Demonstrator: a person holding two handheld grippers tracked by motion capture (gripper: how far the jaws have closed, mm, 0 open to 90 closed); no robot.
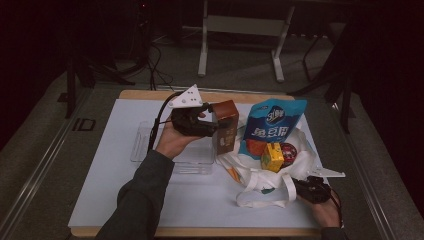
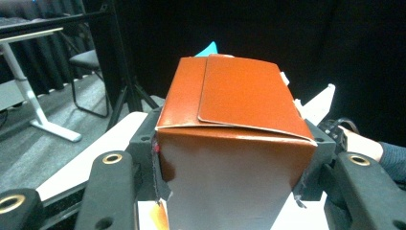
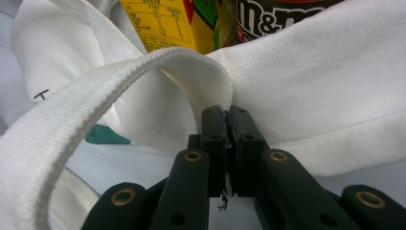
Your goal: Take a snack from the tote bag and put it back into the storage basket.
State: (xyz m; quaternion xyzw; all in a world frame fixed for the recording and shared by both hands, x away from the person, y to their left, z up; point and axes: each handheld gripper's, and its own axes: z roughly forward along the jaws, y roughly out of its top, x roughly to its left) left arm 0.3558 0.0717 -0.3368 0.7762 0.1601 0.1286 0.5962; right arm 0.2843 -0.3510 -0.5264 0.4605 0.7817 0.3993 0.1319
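Note:
A brown carton (image 1: 226, 126) with an orange-brown folded top (image 2: 230, 96) is held upright above the table, and my left gripper (image 1: 212, 127) is shut on its sides (image 2: 234, 167). To its right lies a white cloth tote bag (image 1: 260, 172) holding a blue snack pouch (image 1: 272, 125), a yellow juice box (image 1: 272, 156) and a dark round candy pack (image 1: 288, 150). My right gripper (image 1: 300, 186) is shut on the bag's near rim (image 3: 229, 125), beside its looped handle (image 3: 95, 96). The yellow box (image 3: 163, 24) sits just beyond.
A clear plastic tray (image 1: 145, 145) lies under my left hand on the white mat (image 1: 115, 200). The wooden table edge (image 1: 150, 94) runs along the back. Beyond it stand a desk frame (image 1: 240, 30) and cables on the floor.

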